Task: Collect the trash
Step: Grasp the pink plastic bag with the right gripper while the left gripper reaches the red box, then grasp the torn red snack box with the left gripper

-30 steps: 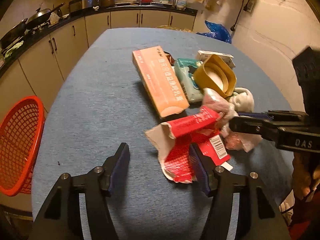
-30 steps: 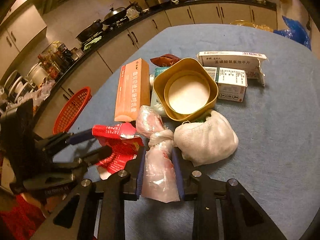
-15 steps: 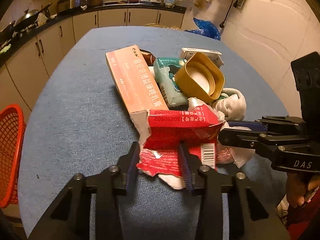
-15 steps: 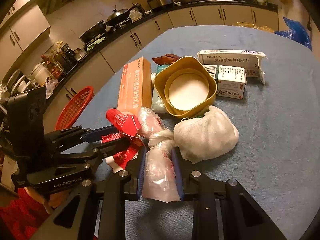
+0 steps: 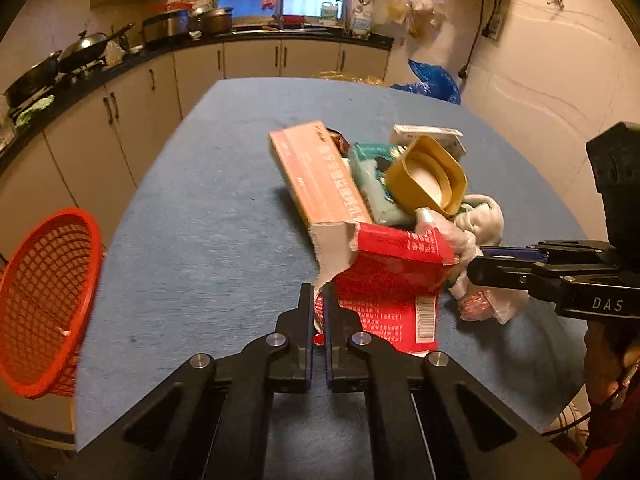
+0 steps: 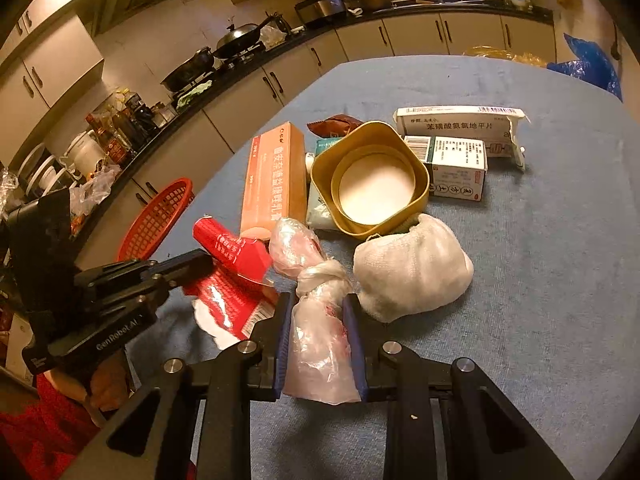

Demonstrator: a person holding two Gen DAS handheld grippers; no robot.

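A kitchen's blue cloth-covered desk (image 5: 224, 216) is carrying the pile: left tongs (image 5: 317, 308) are clenching the torn red paper carton (image 5: 384, 280) at centre frame, right tongs (image 6: 318, 320) are gripping the knotted clear plastic bag (image 6: 316, 320). The red mesh basket (image 5: 44, 304), far left, is looking empty; boxes are waiting.

Red basket (image 5: 44, 312) running off left edge, blurring. Teal packet (image 5: 372, 184) lying mostly hidden behind gold tin (image 5: 428, 176). Brown wrapper (image 6: 334, 125) peeking out behind tin, print too small. Person's hand (image 5: 608, 356) showing only partly under gripper body.
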